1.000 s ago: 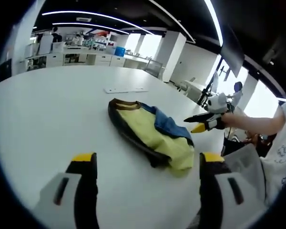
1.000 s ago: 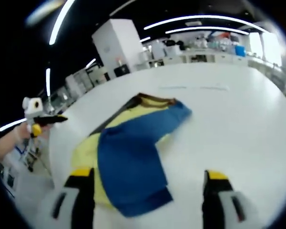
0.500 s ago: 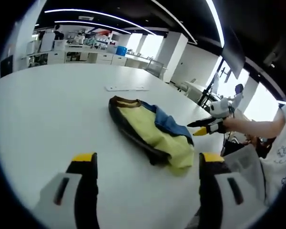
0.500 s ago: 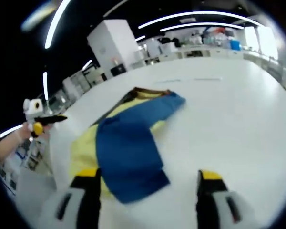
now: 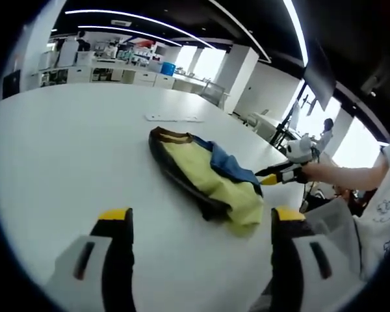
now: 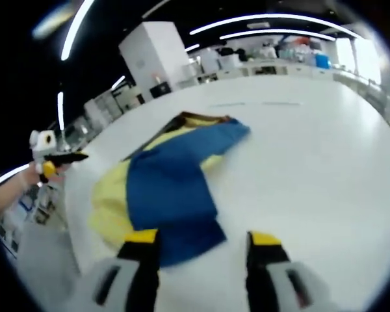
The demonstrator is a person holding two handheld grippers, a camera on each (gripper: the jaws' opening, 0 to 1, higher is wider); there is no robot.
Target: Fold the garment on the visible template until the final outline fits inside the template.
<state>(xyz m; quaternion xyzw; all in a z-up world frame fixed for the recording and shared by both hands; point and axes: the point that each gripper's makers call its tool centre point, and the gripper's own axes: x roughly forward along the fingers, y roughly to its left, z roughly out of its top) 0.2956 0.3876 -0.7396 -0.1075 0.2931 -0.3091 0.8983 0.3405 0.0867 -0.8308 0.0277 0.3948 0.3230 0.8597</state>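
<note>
Clearly the right gripper (image 6: 198,244), jaws half-open and empty, was nearer; the garment's (image 6: 166,185) blue hem lay at 12 o'clock, just ahead.

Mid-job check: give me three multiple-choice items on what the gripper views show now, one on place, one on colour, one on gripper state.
1. The garment lies:
A. on the white table
B. on a chair
C. on the floor

2. The sleeve nearest the right gripper is:
A. red
B. blue
C. grey

3. The left gripper is:
A. shut on cloth
B. shut on nothing
C. open, holding nothing

Answers: 1 A, it rests on the tabletop. 2 B, blue cloth lies over the yellow body. 3 C, its jaws stand wide apart over bare table.
</note>
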